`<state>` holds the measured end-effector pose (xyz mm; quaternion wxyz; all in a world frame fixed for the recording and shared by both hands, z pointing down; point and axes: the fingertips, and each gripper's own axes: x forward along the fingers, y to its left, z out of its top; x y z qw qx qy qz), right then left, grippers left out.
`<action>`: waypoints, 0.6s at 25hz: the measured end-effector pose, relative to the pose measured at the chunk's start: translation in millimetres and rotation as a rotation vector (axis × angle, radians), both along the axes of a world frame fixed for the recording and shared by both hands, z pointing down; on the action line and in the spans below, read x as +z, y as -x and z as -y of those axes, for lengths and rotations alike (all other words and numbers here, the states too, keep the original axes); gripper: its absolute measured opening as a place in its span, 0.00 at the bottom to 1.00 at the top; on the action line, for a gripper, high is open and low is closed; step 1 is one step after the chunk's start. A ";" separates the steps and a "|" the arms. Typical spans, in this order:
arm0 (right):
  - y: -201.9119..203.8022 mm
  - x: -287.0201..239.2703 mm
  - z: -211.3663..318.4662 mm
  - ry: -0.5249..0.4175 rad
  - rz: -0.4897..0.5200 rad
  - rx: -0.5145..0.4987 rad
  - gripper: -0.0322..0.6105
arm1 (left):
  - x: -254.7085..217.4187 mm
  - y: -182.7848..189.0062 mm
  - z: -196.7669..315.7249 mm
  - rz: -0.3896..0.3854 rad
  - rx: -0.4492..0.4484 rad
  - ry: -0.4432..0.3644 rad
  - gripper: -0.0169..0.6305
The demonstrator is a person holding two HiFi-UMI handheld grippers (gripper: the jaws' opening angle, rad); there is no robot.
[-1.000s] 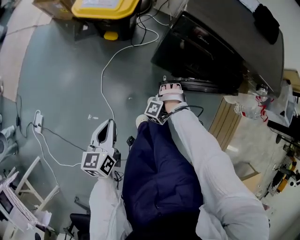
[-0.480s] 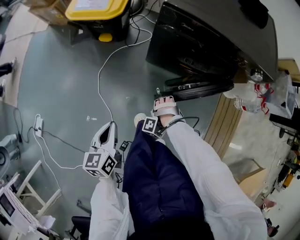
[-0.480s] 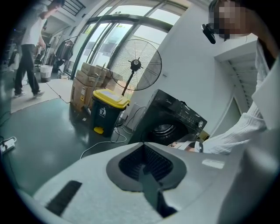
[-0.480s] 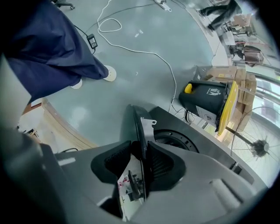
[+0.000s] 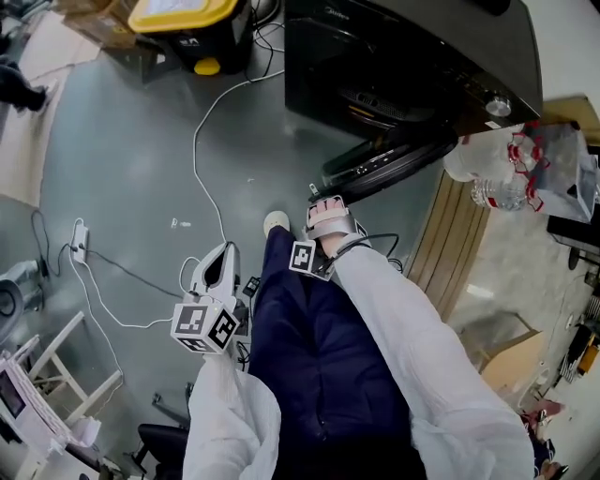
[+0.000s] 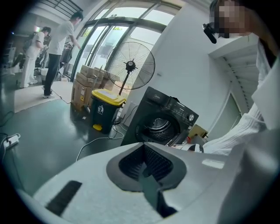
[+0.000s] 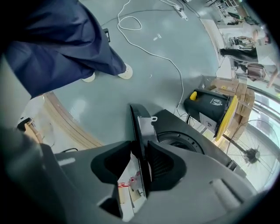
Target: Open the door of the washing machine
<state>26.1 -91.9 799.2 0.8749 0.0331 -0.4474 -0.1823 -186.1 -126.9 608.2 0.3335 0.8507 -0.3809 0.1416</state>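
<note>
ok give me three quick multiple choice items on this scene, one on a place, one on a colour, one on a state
1. In the head view, the yellow-lidded bin stands:
A) left of the washing machine
B) on top of it
C) inside it

2. The washing machine's body is:
A) white
B) black
C) red

3. The door is:
A) shut flat
B) swung open, its edge between the right gripper's jaws
C) taken off and lying flat

Answers:
1 A, the bin sits at the machine's left.
2 B, the casing is black in every view.
3 B, the right gripper view shows the pads pressed on the door's rim and the drum exposed.
</note>
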 end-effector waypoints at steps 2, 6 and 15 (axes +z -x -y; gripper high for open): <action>-2.2 -0.6 -15.7 -0.004 -0.004 -0.006 0.26 | -2.9 -0.3 -14.2 0.001 0.008 -0.010 0.02; -8.9 -0.6 -42.5 -0.007 -0.005 -0.017 0.26 | -8.5 -7.8 -40.4 0.015 0.041 -0.021 0.02; -32.4 -0.1 -118.6 0.010 -0.021 0.056 0.26 | -14.2 -21.5 -93.0 0.018 0.118 -0.007 0.02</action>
